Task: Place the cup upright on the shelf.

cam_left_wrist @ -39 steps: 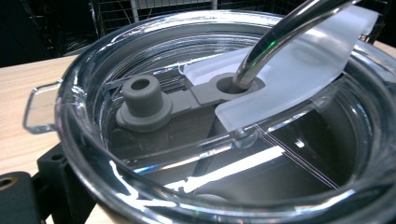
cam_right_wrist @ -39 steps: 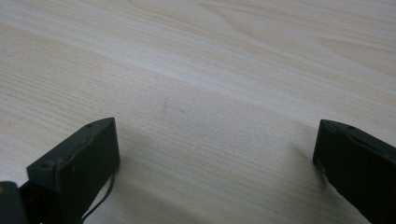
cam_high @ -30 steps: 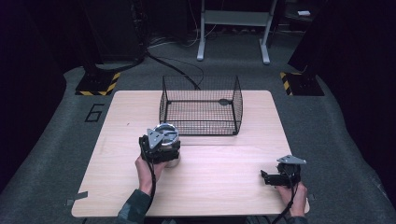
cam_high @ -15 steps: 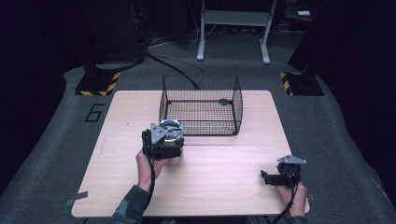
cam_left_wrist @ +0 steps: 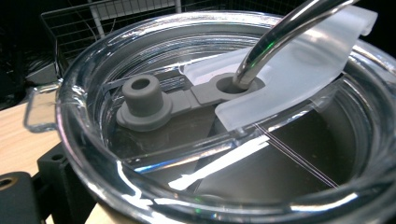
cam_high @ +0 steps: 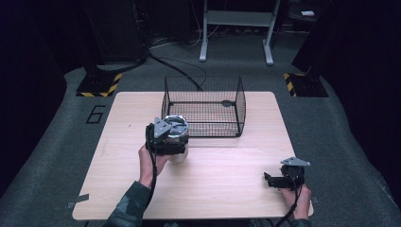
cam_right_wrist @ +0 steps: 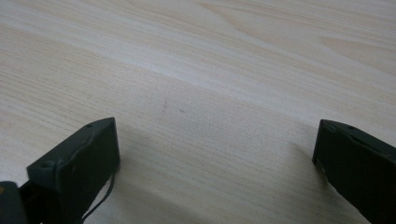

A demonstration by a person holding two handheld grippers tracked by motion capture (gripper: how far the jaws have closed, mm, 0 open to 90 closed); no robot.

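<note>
The wooden table (cam_high: 227, 184) takes up most of the floor space, and on its far half stands a black wire basket (cam_high: 204, 106), open at the top. Just in front of the basket's near-left corner, the left gripper (cam_high: 166, 137) carries a tumbler (cam_high: 176, 135) with a clear lid. It stands upright, its long axis vertical, and it looks raised a little off the wood, though I cannot be sure of that from the high view.

The basket lies ahead of the tumbler and slightly to its right, with its near wall just beyond the cup. That is the relation that matters: as I judge it, the cup has to rise above that rim and travel forward before it can go down inside. The left hand is plainly the nearer one; the right is well apart at the near-right corner.

In the left gripper view the clear lid (cam_left_wrist: 224, 116) sits very close, with a grey rubber stopper (cam_left_wrist: 142, 100) beside a metal straw (cam_left_wrist: 280, 37) that rises through the lid. The jaws appear clamped on the tumbler's body below the rim, one black jaw showing at the lower left.

The right gripper (cam_high: 279, 180) rests low over bare wood, jaws wide apart and holding nothing.
</note>
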